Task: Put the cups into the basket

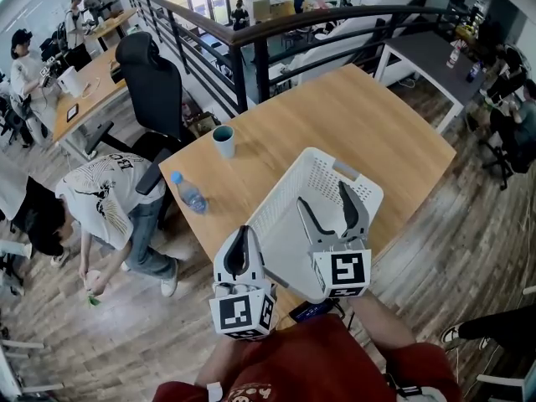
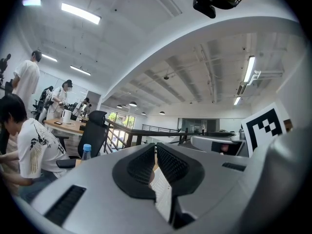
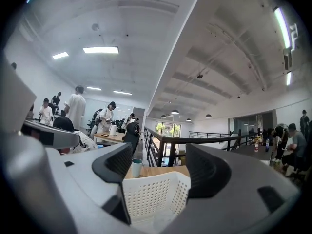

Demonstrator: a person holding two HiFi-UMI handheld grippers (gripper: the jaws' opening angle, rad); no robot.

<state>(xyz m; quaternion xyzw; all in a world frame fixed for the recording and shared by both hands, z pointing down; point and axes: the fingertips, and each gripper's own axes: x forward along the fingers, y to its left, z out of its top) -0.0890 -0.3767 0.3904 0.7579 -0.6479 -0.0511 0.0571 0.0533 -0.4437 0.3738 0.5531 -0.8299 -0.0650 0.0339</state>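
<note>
Hovering over the basket (image 1: 289,193), right tool (image 1: 322,195) spread wide, left tool (image 1: 244,233) pinched narrow, cup (image 1: 224,141) well apart.

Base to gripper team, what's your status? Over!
Left gripper shut, right gripper open above the basket. Cup stands on the table, outside. Nothing between cup and basket. Over.

Left tongs (image 1: 243,241) closed, right tongs (image 1: 322,198) apart

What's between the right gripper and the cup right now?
The far wall of the white perforated plastic basket, then bare light wooden table before the pale teal-lined cup. The head view shows it, right gripper above the basket.
</note>
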